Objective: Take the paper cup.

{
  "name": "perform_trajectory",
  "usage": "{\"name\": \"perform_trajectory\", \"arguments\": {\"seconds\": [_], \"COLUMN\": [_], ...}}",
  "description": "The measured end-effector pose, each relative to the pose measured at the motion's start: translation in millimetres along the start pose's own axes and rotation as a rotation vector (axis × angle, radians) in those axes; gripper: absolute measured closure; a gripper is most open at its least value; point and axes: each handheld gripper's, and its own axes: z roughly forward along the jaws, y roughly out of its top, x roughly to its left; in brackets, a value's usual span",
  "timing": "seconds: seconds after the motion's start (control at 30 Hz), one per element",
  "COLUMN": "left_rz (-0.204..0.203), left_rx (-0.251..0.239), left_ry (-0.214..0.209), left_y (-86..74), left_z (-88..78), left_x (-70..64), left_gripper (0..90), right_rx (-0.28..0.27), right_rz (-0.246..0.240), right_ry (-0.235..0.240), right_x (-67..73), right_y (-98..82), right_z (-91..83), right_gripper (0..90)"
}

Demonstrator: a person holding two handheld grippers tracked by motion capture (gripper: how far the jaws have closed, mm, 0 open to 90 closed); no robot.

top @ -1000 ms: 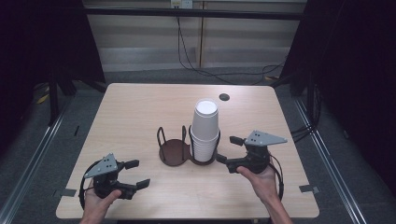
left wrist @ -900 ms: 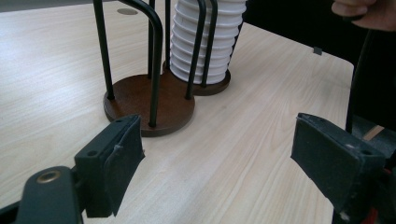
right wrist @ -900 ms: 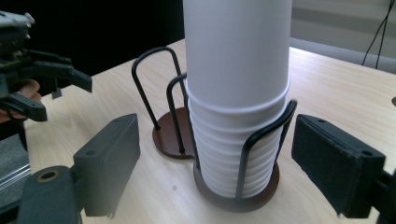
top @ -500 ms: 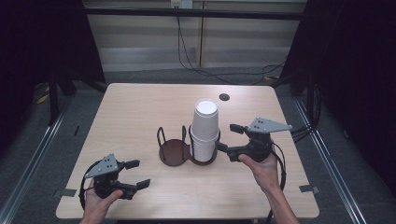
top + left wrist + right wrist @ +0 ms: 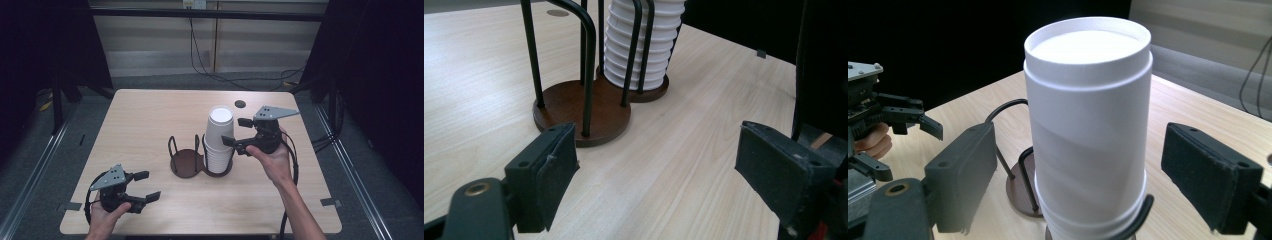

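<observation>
A tall stack of white cups (image 5: 220, 140) stands upside down in the right half of a dark wire cup holder (image 5: 187, 159), near the middle of the table (image 5: 150, 115); the left half of the holder is bare; the right gripper (image 5: 239, 135) is up beside the top of the stack, on its right, and its jaws are spread wide with the top cup (image 5: 1088, 115) between them, but the pads do not touch it, so nothing is held; the left gripper (image 5: 145, 186) sits low near the front left corner, well apart from the holder, with its jaws apart and nothing in them; the cups look light and thin, smooth and easy to crush; I think a soft squeeze on the side of the top cup, just under its rim, is best.
</observation>
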Motion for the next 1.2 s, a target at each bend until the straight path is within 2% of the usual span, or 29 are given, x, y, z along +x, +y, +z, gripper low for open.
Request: {"name": "perform_trajectory", "arguments": {"seconds": [0.1, 0.23, 0.3, 0.43, 0.5, 0.6, 0.7, 1.2], "left_rz": [0.005, -0.008, -0.012, 0.004, 0.012, 0.008, 0.007, -0.005], "left_rx": [0.015, 0.011, 0.006, 0.009, 0.014, 0.013, 0.014, 0.014], "left_ry": [0.022, 0.014, 0.011, 0.019, 0.018, 0.015, 0.016, 0.005], "left_y": [-0.2, -1.0, -1.0, -0.1, 0.3, 0.1, -0.2, -0.8], "left_z": [0.3, -1.1, -1.3, -1.1, -0.4, -0.1, -1.2, 0.0], "left_x": [-0.1, 2.0, 1.5, -1.3, -1.9, -2.5, -1.8, -1.7], "left_gripper": [16.9, 17.1, 17.2, 19.0, 19.3, 19.3, 19.3, 19.6], "right_rx": [-0.002, 0.001, 0.006, 0.014, 0.002, 0.003, 0.026, 0.054], "right_rz": [0.003, -0.006, 0.000, -0.001, 0.007, 0.007, -0.004, -0.009], "right_ry": [-0.002, -0.015, -0.005, -0.005, -0.001, 0.010, -0.002, -0.005], "right_x": [-2.8, -2.8, -4.0, -5.5, -5.8, -5.5, -3.9, -5.4], "right_y": [4.7, 8.7, 10.6, 14.3, 15.3, 17.0, 19.1, 19.9], "right_z": [8.8, 15.2, 17.9, 22.1, 24.7, 31.7, 38.0, 47.9], "right_gripper": [14.4, 14.5, 14.5, 14.5, 14.9, 14.6, 14.3, 16.2]}}
